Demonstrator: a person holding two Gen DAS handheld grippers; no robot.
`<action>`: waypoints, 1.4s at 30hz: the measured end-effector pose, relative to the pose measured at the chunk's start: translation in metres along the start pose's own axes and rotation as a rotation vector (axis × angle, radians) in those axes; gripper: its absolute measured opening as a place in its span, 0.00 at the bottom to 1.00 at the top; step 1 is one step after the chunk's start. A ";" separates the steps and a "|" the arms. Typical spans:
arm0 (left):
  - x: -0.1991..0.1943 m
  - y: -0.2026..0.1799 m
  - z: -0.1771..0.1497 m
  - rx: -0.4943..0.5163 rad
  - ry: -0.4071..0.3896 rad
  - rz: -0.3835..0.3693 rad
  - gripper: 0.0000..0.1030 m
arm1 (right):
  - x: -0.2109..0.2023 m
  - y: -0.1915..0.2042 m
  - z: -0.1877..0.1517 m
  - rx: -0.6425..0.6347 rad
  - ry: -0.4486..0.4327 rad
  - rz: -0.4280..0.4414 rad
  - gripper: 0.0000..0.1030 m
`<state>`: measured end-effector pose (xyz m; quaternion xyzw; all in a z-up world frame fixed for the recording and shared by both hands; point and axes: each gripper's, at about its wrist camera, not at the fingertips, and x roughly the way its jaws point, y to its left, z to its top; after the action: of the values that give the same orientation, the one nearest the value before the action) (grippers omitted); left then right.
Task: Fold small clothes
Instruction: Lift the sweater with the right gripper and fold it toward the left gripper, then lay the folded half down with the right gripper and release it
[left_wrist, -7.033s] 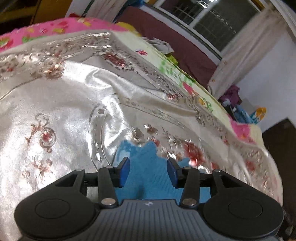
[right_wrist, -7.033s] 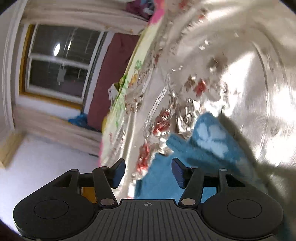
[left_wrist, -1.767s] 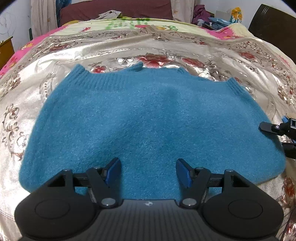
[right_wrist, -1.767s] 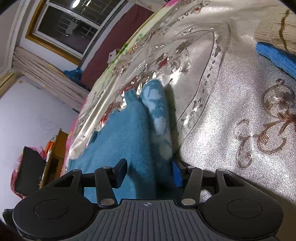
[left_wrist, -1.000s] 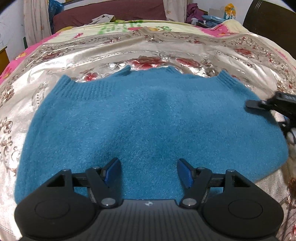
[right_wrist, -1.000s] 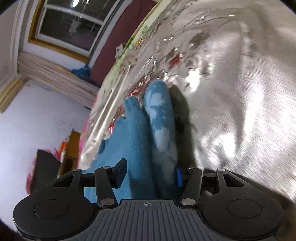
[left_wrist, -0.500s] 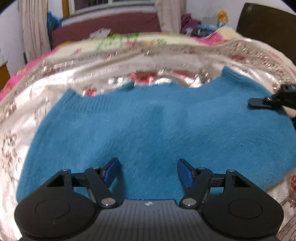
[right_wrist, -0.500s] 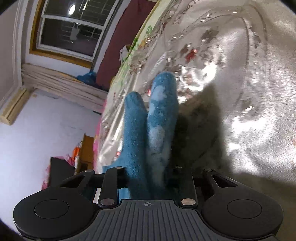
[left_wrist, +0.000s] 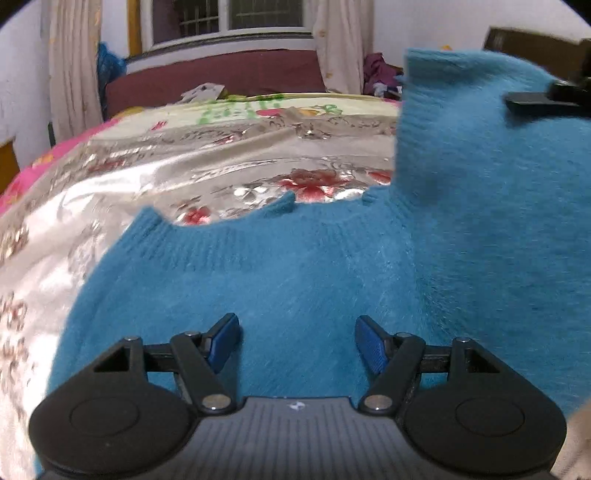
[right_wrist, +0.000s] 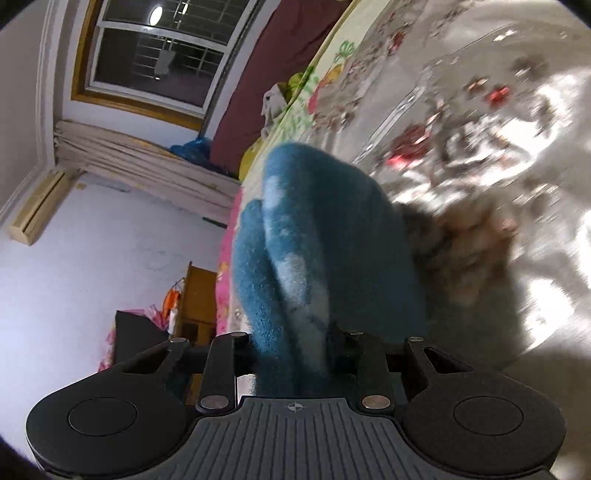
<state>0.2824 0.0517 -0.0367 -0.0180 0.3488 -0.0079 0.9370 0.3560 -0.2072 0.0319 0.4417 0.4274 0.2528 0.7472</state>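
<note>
A small teal knitted sweater lies on a silver flowered bedspread, its ribbed hem toward the far side. My left gripper hovers open just over the near part of the sweater, with nothing between its blue pads. The sweater's right side stands lifted off the bed, and a black finger of my right gripper shows on it at the upper right. In the right wrist view my right gripper is shut on a bunched fold of the sweater, which hides its pads. The raised fold casts a shadow on the bedspread.
A maroon headboard and a window stand beyond the bed. A white cloth and a heap of clothes lie at the far end. A wooden cabinet stands beside the bed's pink edge.
My right gripper closed on the sweater's right edge and raised it off the bed, so that side now stands up. The left gripper stayed open and tilted up slightly.
</note>
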 end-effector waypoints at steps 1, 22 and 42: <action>-0.007 0.010 -0.003 -0.030 0.000 -0.007 0.71 | 0.006 0.007 -0.005 0.001 0.002 0.000 0.27; -0.093 0.112 -0.067 -0.314 -0.035 0.022 0.71 | 0.175 0.067 -0.106 0.075 0.083 -0.206 0.38; -0.158 0.107 -0.085 -0.405 -0.165 -0.039 0.71 | 0.157 0.138 -0.116 -0.395 0.211 -0.210 0.56</action>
<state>0.1074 0.1600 -0.0017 -0.2131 0.2648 0.0456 0.9393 0.3357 0.0299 0.0592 0.2112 0.4890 0.2970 0.7925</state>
